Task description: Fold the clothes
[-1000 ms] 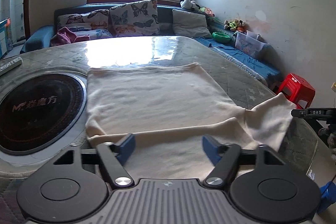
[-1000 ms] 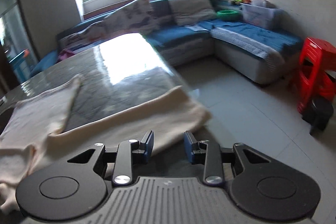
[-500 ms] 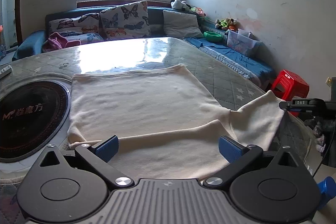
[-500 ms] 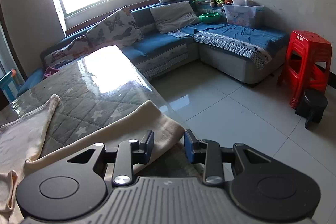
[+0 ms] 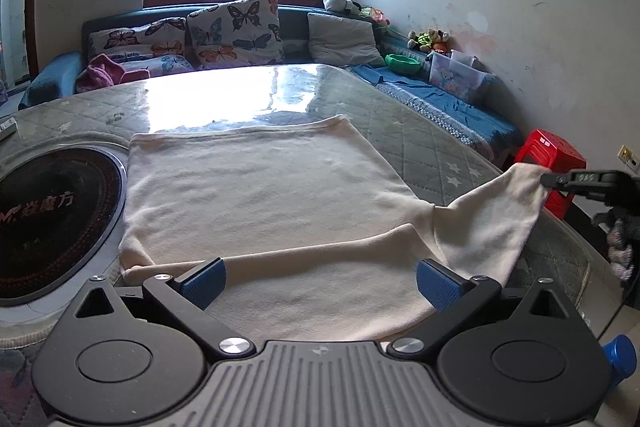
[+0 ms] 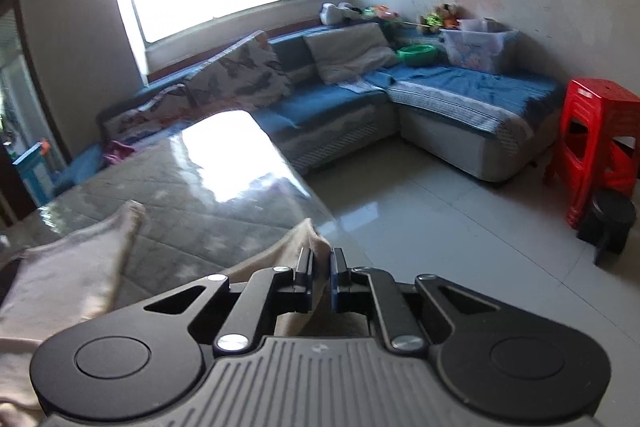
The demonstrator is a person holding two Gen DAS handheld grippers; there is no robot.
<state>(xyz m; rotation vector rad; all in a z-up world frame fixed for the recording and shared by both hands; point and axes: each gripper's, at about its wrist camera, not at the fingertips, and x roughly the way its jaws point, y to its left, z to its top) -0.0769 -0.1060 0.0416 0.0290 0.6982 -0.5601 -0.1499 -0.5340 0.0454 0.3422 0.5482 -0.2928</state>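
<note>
A cream garment (image 5: 260, 195) lies spread flat on the glass-topped table (image 5: 420, 131), one sleeve (image 5: 496, 219) reaching right. My left gripper (image 5: 318, 281) is wide open and empty, low over the garment's near edge. My right gripper (image 6: 321, 261) is shut on the cuff end of the sleeve (image 6: 314, 233) at the table's right edge; it also shows in the left wrist view (image 5: 576, 181), lifting the cuff. The rest of the garment (image 6: 72, 267) lies to the left in the right wrist view.
A round black induction plate (image 5: 48, 211) is set in the table at left. A blue corner sofa (image 6: 440, 99) with cushions lines the far walls. Red plastic stools (image 6: 600, 147) and a dark stool (image 6: 612, 223) stand on the tiled floor at right.
My right gripper has closed on the sleeve's cuff and lifted it. My left gripper has opened wider and sits closer over the garment's near edge.
</note>
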